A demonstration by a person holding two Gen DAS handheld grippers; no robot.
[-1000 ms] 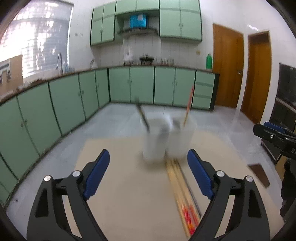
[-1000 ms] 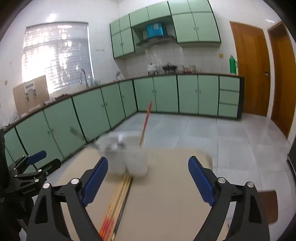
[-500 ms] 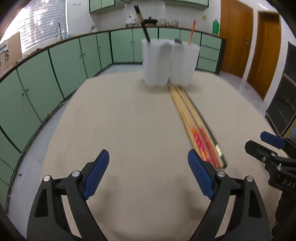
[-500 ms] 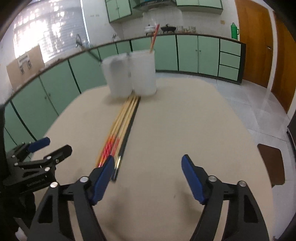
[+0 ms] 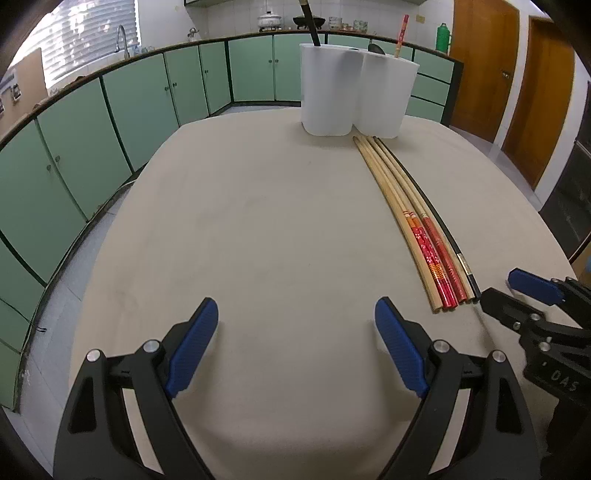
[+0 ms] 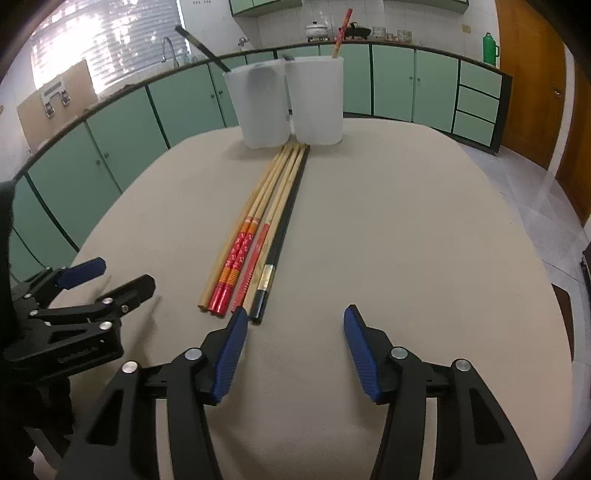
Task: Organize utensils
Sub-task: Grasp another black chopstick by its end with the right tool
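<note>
Left gripper (image 5: pixel 295 314) spread wide, empty, blue pads (image 5: pixel 192 347) over bare beige table (image 5: pixel 258 221), touching nothing; right gripper (image 6: pixel 293 319) also spread, somewhat narrower, empty, left pad (image 6: pixel 229 354) just beside near ends of chopsticks (image 6: pixel 258 229), contact not clear. On table: 5 chopsticks lying side by side in a row, 4 bamboo w/ red decorated ends, 1 black at right edge, far tips near containers. 2 white containers (image 6: pixel 288 103) touching each other at far side of table; 1 black chopstick (image 6: pixel 201 48) leaning in left one, 1 red-ended chopstick (image 6: pixel 341 31) upright in right one.
</note>
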